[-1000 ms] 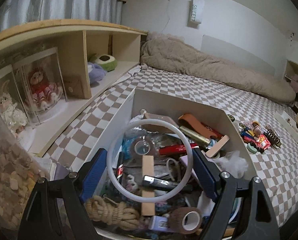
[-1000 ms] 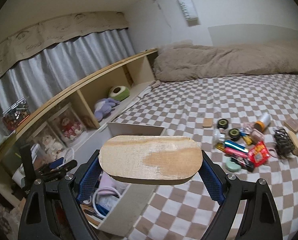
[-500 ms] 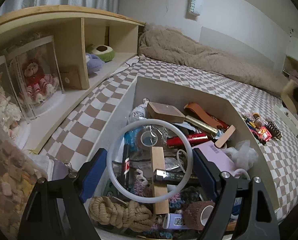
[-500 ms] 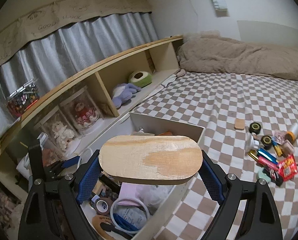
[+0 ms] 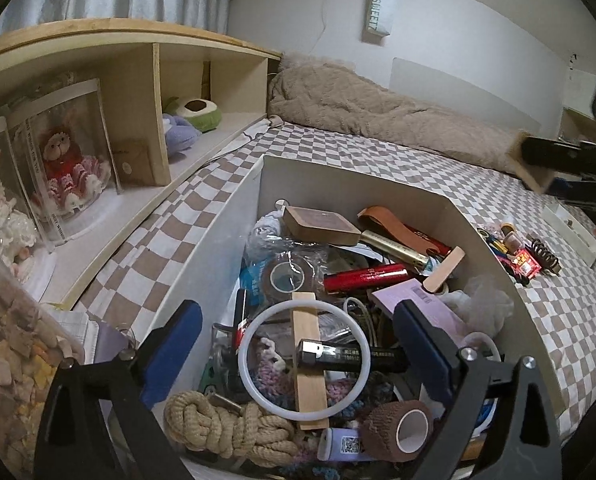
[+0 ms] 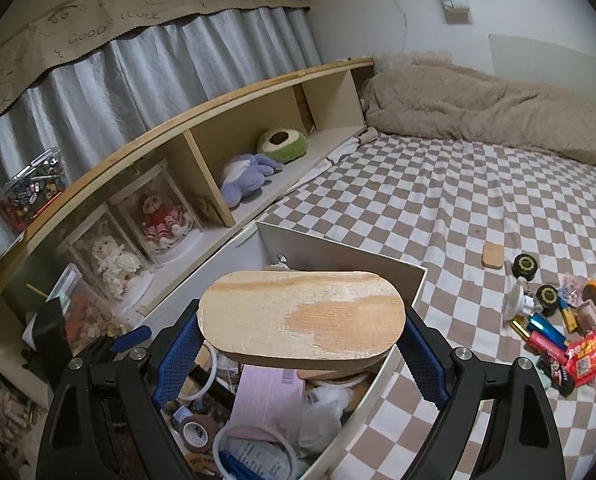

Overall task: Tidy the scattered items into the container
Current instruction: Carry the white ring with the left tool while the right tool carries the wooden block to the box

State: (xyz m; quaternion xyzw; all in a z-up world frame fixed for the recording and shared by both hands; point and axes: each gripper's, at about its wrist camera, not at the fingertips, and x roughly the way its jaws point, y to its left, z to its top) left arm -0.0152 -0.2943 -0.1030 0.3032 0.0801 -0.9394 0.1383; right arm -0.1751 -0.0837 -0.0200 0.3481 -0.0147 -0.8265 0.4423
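Observation:
The white box (image 5: 338, 188) sits on the checkered bed, packed with several odds and ends. A white ring (image 5: 240, 360) lies flat on that pile, across a wooden stick and a black tube. My left gripper (image 5: 298, 350) hangs over it with its jaws opening, and the pads stand clear of the ring. My right gripper (image 6: 300, 326) is shut on an oval wooden board (image 6: 302, 312), held level above the box (image 6: 338, 248). That board and gripper also show in the left wrist view at the far right edge (image 5: 538, 160). Scattered small items (image 6: 558, 328) lie on the sheet to the right.
A wooden shelf (image 6: 202, 120) runs along the left with dolls in clear cases (image 5: 70, 160) and plush toys (image 6: 250, 176). A jar of small bits (image 5: 10, 352) stands close on the left. A beige blanket (image 5: 378, 112) lies at the bed's far end.
The left jaws have spread and let go of the white ring, which now rests on the pile in the box. The right gripper has carried the board leftwards over the box.

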